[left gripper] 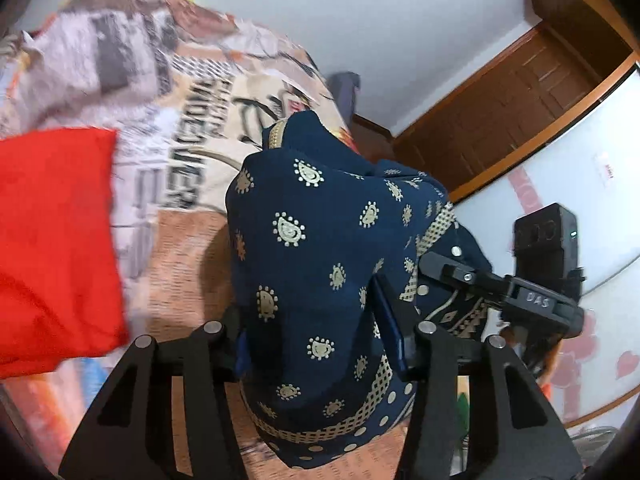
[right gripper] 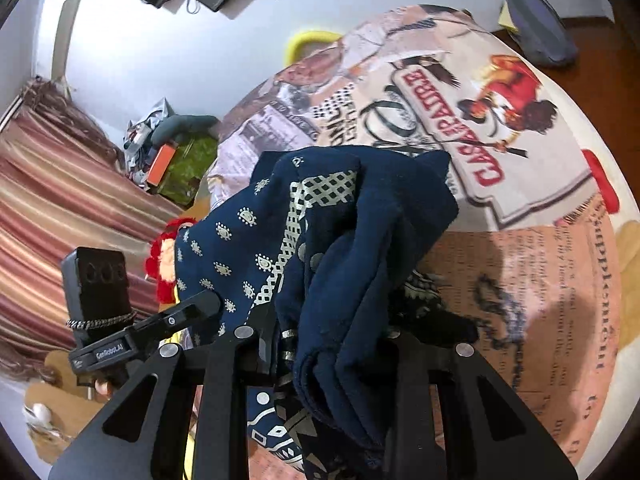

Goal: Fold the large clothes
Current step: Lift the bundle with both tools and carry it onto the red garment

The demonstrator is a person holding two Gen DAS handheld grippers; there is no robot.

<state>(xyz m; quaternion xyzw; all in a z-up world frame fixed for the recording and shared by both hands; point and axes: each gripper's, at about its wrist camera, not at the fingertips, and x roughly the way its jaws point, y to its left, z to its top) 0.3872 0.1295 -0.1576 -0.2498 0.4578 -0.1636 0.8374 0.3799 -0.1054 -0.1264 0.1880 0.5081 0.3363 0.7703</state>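
Observation:
A navy blue garment (left gripper: 320, 248) with cream dotted motifs and a checked border hangs bunched above the printed bed sheet (left gripper: 192, 92). My left gripper (left gripper: 316, 340) is shut on a thick fold of it, and the cloth fills the gap between the fingers. In the right wrist view the same garment (right gripper: 360, 240) drapes over my right gripper (right gripper: 332, 344), which is shut on a gathered bundle of it. Each gripper shows in the other's view: the right gripper (left gripper: 444, 264) clamps the cloth's right side, and the left gripper (right gripper: 200, 304) clamps its left side.
A red cloth (left gripper: 52, 240) lies on the sheet at the left. A wooden door (left gripper: 520, 92) stands behind on the right. A striped curtain (right gripper: 40, 208), a clutter pile (right gripper: 172, 160) and a grey-blue bundle (right gripper: 540, 20) border the bed.

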